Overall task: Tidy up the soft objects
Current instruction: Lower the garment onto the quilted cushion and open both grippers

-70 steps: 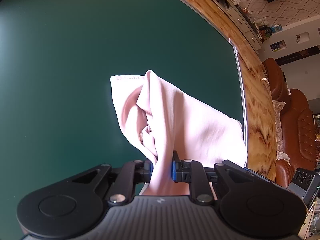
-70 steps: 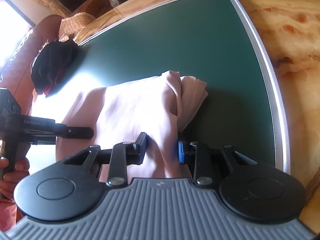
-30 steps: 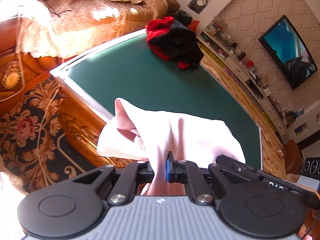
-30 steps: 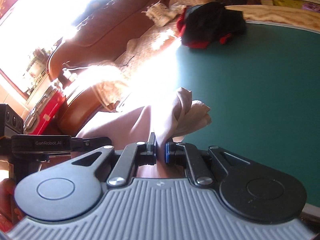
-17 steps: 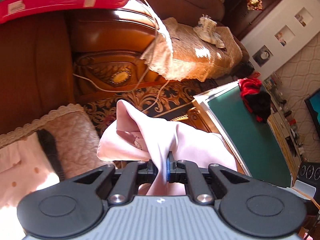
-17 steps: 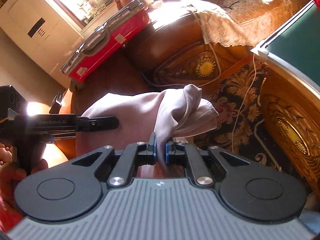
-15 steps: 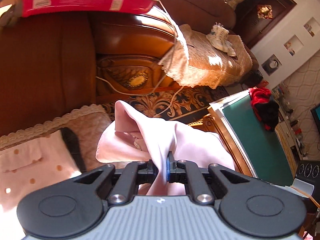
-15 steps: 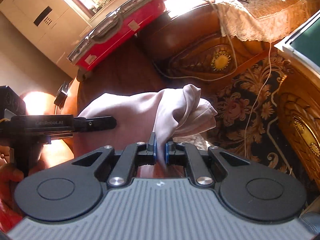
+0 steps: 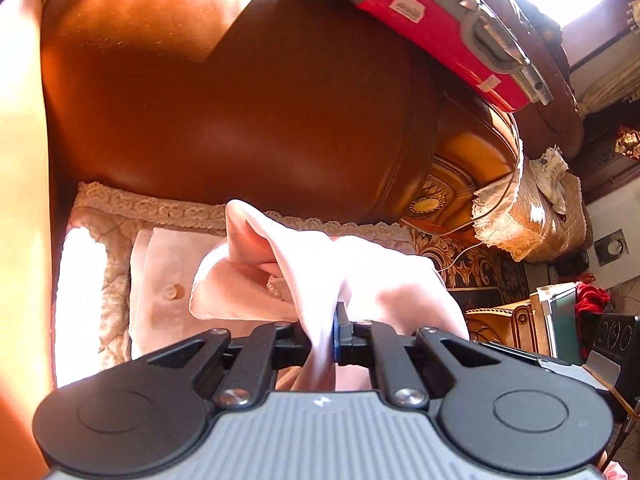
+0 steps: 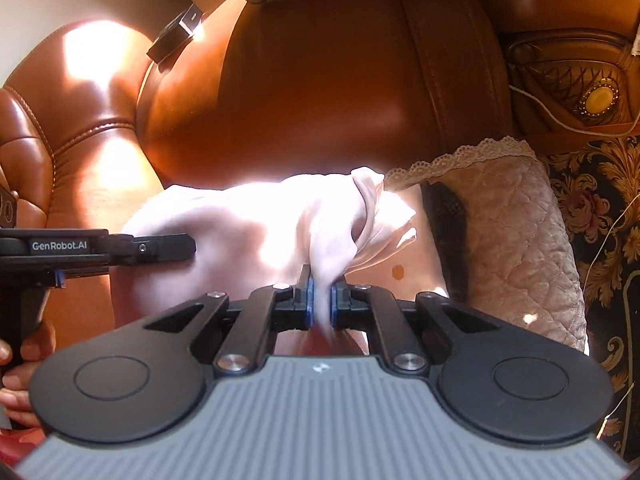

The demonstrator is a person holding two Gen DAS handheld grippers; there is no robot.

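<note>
A pale pink cloth [image 9: 320, 268] hangs folded between both grippers, above a brown leather sofa seat. My left gripper [image 9: 326, 332] is shut on one bunched edge of the pink cloth. At the other edge my right gripper [image 10: 320, 296] is shut on the pink cloth [image 10: 256, 236] too. Beneath it lies a pink folded garment with a button [image 9: 168, 280] on a lace-edged quilted seat cover [image 9: 104, 220]. The left gripper's body [image 10: 100, 250] and the hand holding it show at the left of the right wrist view.
The brown leather sofa back [image 9: 240, 100] rises just behind the seat. A red suitcase [image 9: 440, 20] rests on the sofa's top. A quilted cushion cover [image 10: 512, 240] drapes the seat edge, patterned carpet [image 10: 600, 208] beyond. The green table [image 9: 560, 320] with red clothes is far right.
Both grippers carried the pink cloth off the green table and swung round to the sofa; it now hangs low over the seat with the folded pink garment.
</note>
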